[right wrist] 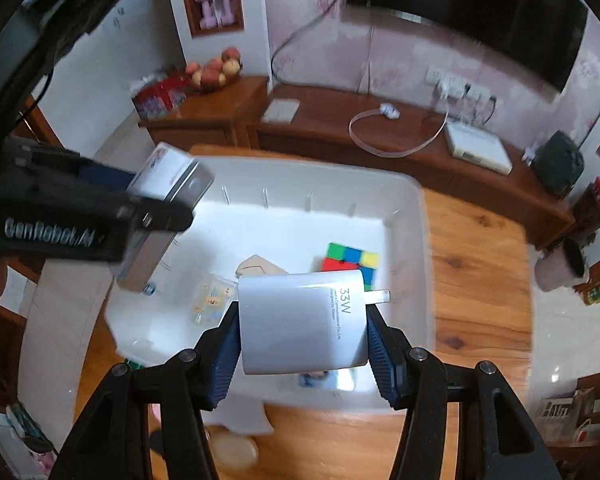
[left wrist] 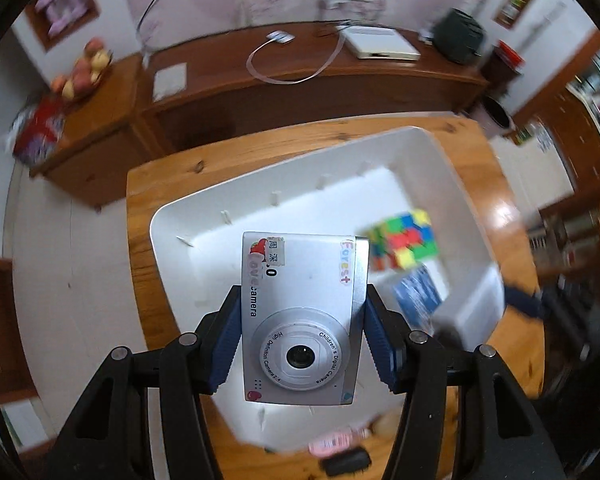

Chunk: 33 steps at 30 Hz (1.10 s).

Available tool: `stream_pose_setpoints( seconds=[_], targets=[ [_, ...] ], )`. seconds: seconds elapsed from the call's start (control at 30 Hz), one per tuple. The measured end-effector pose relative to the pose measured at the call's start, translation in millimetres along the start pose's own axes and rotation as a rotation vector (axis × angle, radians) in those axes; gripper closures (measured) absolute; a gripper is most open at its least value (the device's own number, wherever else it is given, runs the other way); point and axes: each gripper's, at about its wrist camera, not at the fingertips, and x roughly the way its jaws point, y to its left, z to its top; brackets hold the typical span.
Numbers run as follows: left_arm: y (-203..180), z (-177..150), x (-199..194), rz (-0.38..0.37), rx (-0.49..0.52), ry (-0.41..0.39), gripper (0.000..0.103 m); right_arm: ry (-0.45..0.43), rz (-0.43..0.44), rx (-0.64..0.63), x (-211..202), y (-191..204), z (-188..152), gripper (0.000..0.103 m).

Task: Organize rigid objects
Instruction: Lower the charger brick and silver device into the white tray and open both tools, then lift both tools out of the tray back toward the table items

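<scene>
The toy camera [left wrist: 304,316] is silver, with small stickers in red, white and rainbow letters and black writing round its lens. The charger [right wrist: 302,324] is white with grey print. Both hand-held grippers are black with dark blue ridged pads [left wrist: 225,344]. The bin [right wrist: 414,240] is plain white. Inside it, the puzzle cube [left wrist: 404,240] has squares of green, blue, yellow and red. The table [right wrist: 476,280] is shiny orange-brown wood with dark knots. The dumbbells [right wrist: 216,4] in the wall shelf are pink.
</scene>
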Motion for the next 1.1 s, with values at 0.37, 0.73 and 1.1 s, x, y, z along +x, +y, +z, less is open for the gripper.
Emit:
stream_pose_setpoints(
  seconds=[0.37, 0.73, 1.1],
  targets=[
    [32, 18, 87, 0.028, -0.097, 0.088, 0.043, 0.242, 0.078, 0.076, 98, 21, -16, 0.045],
    [32, 14, 119, 0.059, -0.087, 0.157, 0.042, 0.265, 0.066, 0.049, 110, 35, -21, 0.033],
    [18, 9, 64, -0.022, -0.083, 0.068, 0.033, 0.164, 0.059, 0.013, 65, 43, -19, 0.029]
  ],
)
